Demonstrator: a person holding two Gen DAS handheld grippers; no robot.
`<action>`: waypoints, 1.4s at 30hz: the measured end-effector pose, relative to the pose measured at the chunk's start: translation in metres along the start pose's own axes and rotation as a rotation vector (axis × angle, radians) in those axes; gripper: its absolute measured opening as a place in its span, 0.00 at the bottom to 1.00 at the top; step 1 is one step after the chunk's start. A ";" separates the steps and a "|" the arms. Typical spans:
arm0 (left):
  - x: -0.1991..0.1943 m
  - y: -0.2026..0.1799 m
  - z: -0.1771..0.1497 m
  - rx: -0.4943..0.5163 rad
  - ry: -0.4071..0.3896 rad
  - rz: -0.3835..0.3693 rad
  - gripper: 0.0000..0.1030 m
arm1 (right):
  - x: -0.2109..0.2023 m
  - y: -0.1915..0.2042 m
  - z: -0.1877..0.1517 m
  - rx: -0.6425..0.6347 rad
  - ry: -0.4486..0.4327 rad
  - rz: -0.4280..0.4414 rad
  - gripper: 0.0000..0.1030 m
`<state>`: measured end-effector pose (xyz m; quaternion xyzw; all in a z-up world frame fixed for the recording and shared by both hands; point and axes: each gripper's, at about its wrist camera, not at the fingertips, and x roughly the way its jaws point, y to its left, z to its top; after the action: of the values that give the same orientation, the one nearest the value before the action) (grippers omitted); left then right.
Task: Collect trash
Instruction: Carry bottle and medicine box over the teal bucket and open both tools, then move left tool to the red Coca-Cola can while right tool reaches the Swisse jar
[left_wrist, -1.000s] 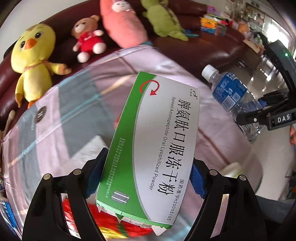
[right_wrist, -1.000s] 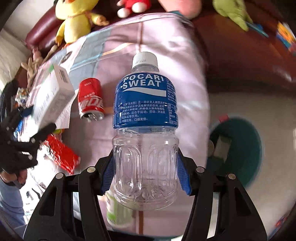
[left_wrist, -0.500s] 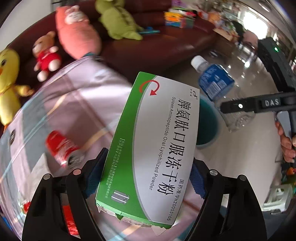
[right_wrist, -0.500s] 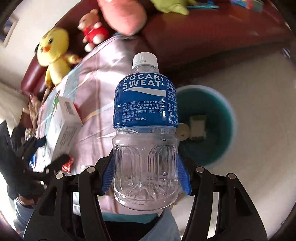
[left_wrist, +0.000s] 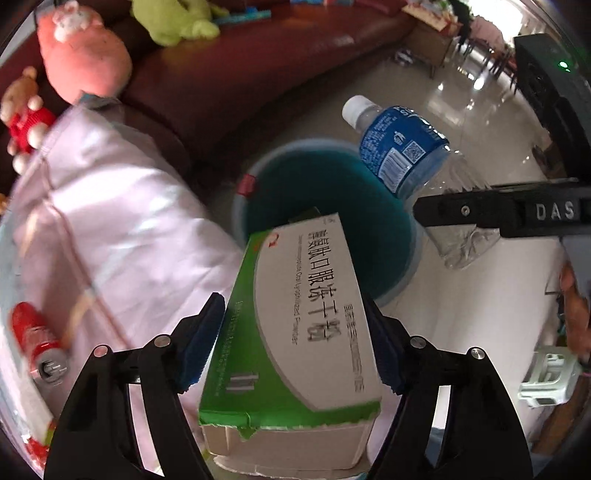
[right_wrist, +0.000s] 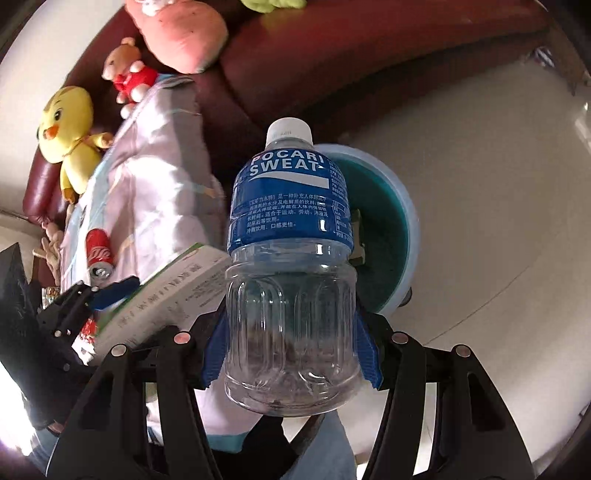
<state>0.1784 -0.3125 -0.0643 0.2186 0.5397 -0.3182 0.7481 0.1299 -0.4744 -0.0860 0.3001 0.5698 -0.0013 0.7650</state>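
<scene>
A green and white medicine box (left_wrist: 306, 314) with a torn near end sits between the pads of my left gripper (left_wrist: 293, 302). Its jaws are closing on it and its far end tips down over the teal bin (left_wrist: 295, 144) on the floor. My right gripper (right_wrist: 291, 325) is shut on an empty clear bottle with a blue Pocari Sweat label (right_wrist: 291, 206), held cap-forward over the bin's rim (right_wrist: 406, 206). In the left wrist view the bottle (left_wrist: 402, 151) hangs above the bin's right side. The box (right_wrist: 177, 291) shows to the left of the bottle in the right wrist view.
A table under a pink cloth (left_wrist: 122, 206) stands left of the bin, with a red can (left_wrist: 33, 332) lying on it. A dark red sofa (left_wrist: 221, 74) with plush toys runs behind. Some small trash (right_wrist: 356, 236) lies in the bin. Pale tiled floor (right_wrist: 498, 221) spreads to the right.
Both grippers have swung from above the table to above the bin and sunk lower. The box has tipped forward between the left jaws. The bottle stays gripped as before.
</scene>
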 end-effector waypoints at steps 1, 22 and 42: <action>0.011 -0.001 0.007 -0.020 0.016 -0.011 0.71 | 0.008 -0.007 0.003 0.023 0.010 0.003 0.54; 0.020 -0.007 0.016 -0.040 0.030 -0.009 0.89 | 0.018 -0.032 0.013 0.047 0.033 -0.024 0.73; -0.045 0.038 -0.055 -0.134 -0.060 -0.023 0.92 | -0.004 0.021 -0.025 -0.039 0.069 -0.099 0.75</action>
<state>0.1596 -0.2380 -0.0397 0.1523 0.5396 -0.2961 0.7732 0.1143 -0.4470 -0.0775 0.2565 0.6101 -0.0176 0.7495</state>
